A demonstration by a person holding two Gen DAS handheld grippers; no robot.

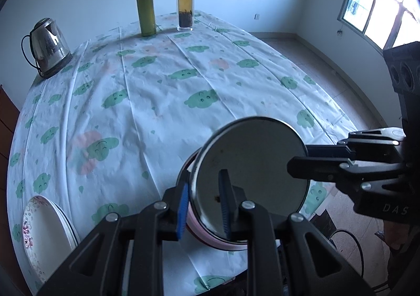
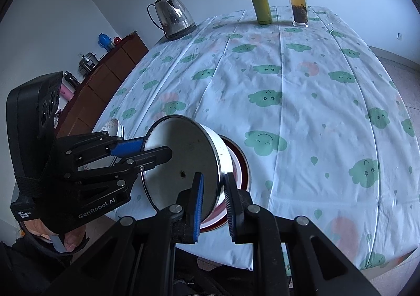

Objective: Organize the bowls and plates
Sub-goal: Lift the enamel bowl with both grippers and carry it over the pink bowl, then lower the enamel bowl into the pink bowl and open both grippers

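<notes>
A white enamel bowl point(image 1: 252, 164) with a dark rim is tilted on its side above a pink, dark-rimmed bowl point(image 1: 210, 239) near the table's front edge. My left gripper point(image 1: 203, 206) is shut on the white bowl's rim, one finger inside and one outside. My right gripper point(image 2: 214, 206) is shut on the opposite rim of the white bowl point(image 2: 183, 162); in the left wrist view it reaches in from the right point(image 1: 296, 164). The left gripper shows at the left of the right wrist view point(image 2: 147, 150). The pink bowl point(image 2: 240, 164) lies under it. White floral plates point(image 1: 44, 233) are stacked at the front left.
A steel kettle point(image 1: 48, 46), a green flask point(image 1: 145, 12) and a glass tea bottle point(image 1: 185, 4) stand at the table's far side. A wooden cabinet point(image 2: 105, 70) lies left of the table. A window point(image 1: 375, 7) is at the right.
</notes>
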